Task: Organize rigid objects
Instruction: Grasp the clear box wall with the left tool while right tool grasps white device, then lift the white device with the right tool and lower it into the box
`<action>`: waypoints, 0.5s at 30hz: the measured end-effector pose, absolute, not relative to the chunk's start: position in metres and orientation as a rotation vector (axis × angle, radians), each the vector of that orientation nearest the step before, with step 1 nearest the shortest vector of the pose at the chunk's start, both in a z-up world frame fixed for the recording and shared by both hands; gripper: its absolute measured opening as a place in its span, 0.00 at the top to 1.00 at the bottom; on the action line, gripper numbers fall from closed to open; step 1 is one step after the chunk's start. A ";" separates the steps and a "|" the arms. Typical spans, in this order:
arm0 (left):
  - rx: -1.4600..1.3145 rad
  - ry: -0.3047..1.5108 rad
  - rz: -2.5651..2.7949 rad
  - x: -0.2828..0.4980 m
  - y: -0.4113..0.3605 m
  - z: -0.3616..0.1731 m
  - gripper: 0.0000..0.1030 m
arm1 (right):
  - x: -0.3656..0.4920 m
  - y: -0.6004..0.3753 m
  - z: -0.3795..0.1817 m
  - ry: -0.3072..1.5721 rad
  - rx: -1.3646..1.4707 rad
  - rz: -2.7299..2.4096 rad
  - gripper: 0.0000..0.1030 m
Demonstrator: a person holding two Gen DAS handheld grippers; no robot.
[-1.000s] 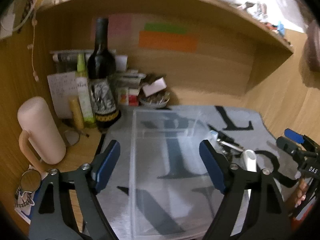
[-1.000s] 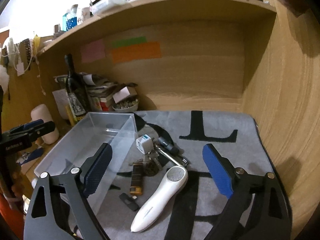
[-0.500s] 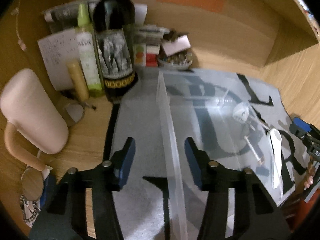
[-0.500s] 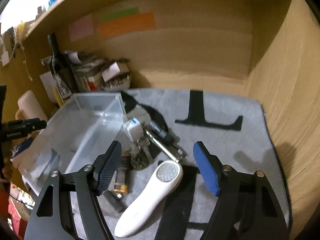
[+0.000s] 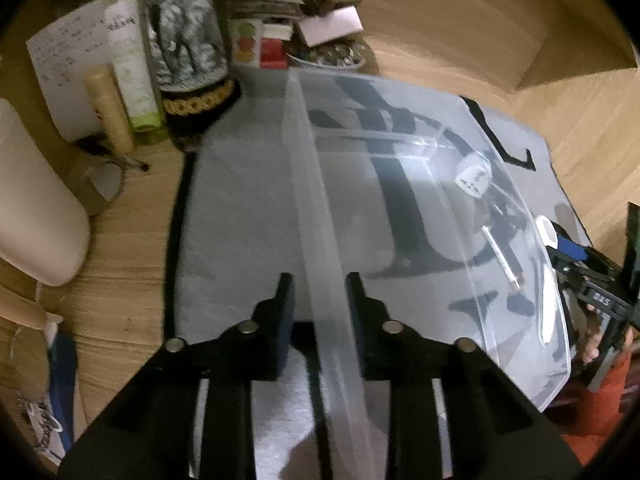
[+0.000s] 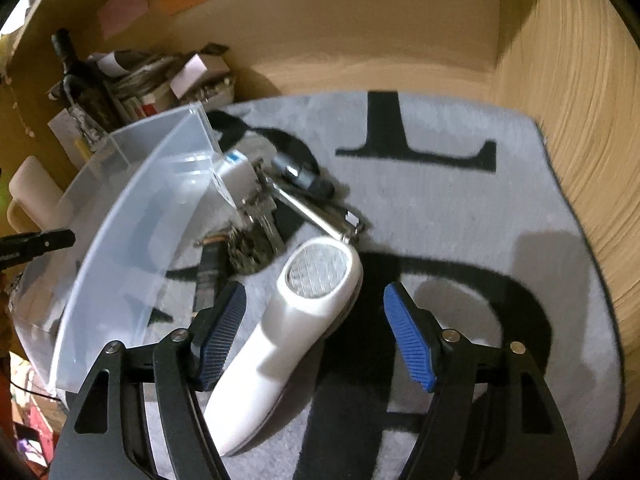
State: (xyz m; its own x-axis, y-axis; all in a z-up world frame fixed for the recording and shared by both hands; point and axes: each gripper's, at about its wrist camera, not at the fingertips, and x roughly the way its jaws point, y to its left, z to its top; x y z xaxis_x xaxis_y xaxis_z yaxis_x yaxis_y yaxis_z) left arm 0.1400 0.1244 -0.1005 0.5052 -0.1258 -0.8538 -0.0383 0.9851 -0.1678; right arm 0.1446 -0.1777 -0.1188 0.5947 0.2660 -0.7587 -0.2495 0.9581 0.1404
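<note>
Wooden walls enclose a counter (image 6: 568, 92) covered by a grey mat (image 6: 460, 208) with large black letters; bottles and papers crowd the far left corner.

Left tongs (image 5: 319, 294): the jaws straddle the left wall of the clear plastic bin (image 5: 400, 208) and are closing on it. Whether the pads already press the wall cannot be told. The bin stands on the left part of the mat and looks empty.

Right tongs (image 6: 316, 332): jaws apart, one on either side of the white handheld device (image 6: 296, 320), touching neither side. The device lies on the mat just right of the bin, its mesh head toward the far side and its handle toward the near side.

Other loose items: a white plug adapter (image 6: 236, 176), keys (image 6: 260, 212) and a metal tool (image 6: 320, 216) lie in a heap just beyond the device, against the bin's right wall.

Assessment: the step in hand appears to be steadying the bin while the device is picked up. The right tongs should close across the narrower handle, squarely, since the smooth, rounded shell may slip. The left tongs should grip low and firmly enough that the thin wall does not flex or tip the bin. The lift should clear the bin's rim and avoid dragging the heap.
</note>
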 end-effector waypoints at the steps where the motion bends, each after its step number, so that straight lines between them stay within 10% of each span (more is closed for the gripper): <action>1: -0.175 1.049 -0.059 0.141 0.122 -0.102 0.83 | 0.147 -0.178 -0.122 0.900 0.029 0.302 0.33; 15: -0.160 1.040 -0.046 0.136 0.117 -0.108 0.85 | 0.149 -0.163 -0.131 0.889 -0.036 0.304 0.63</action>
State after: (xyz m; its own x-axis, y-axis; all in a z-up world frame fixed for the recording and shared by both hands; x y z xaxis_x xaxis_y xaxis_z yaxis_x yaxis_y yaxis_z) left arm 0.1363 0.1166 -0.1079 0.5064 -0.1138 -0.8548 -0.0382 0.9873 -0.1541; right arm 0.1488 -0.1631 -0.1312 0.5905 0.2462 -0.7686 -0.2757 0.9566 0.0946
